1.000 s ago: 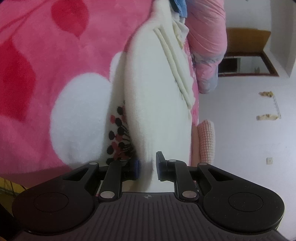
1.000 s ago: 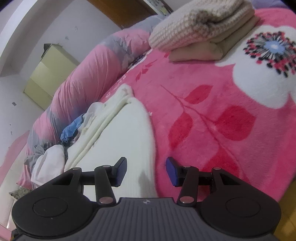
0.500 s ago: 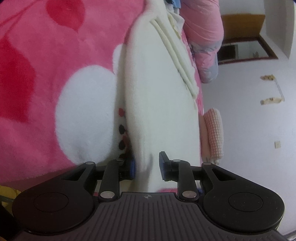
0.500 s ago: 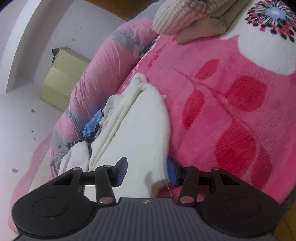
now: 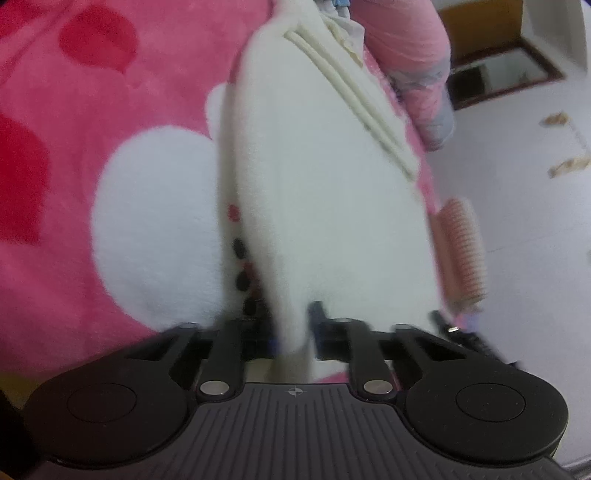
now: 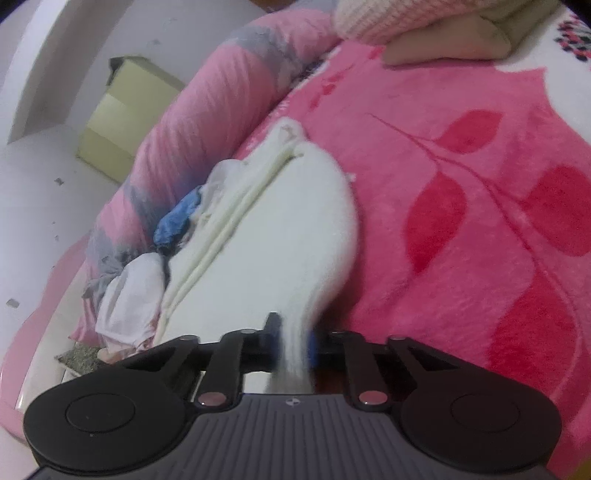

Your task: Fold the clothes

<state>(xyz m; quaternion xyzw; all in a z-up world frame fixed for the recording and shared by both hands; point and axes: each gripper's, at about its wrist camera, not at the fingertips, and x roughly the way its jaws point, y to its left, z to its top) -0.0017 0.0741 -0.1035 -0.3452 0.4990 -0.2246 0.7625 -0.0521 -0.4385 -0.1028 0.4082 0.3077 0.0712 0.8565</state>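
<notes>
On the bed, over a pink fleece blanket (image 6: pixel 424 155) printed with red leaves and white flowers, a white fuzzy garment (image 5: pixel 325 192) lies stretched lengthwise — one near edge pinched in the left gripper (image 5: pixel 291 332), another pinched in the right gripper (image 6: pixel 293 339), both sets of jaws pressed onto cloth. My guess is a fold is being carried, the held edge about to travel over the rest. To do it well, both grippers should lift together and level, keep the edge taut between them, and lay it down square so the ribbed cream band (image 5: pixel 351 96) running along one side ends up straight rather than skewed.

That fabric looks soft, thick and plush — it will sag and cling to the fleece, so dragging would bunch it. Beyond it sit a rolled pink-and-grey quilt (image 6: pixel 207 122), some crumpled blue and white clothes (image 6: pixel 177 218), and a folded stack (image 6: pixel 424 22) of knit and beige pieces.
</notes>
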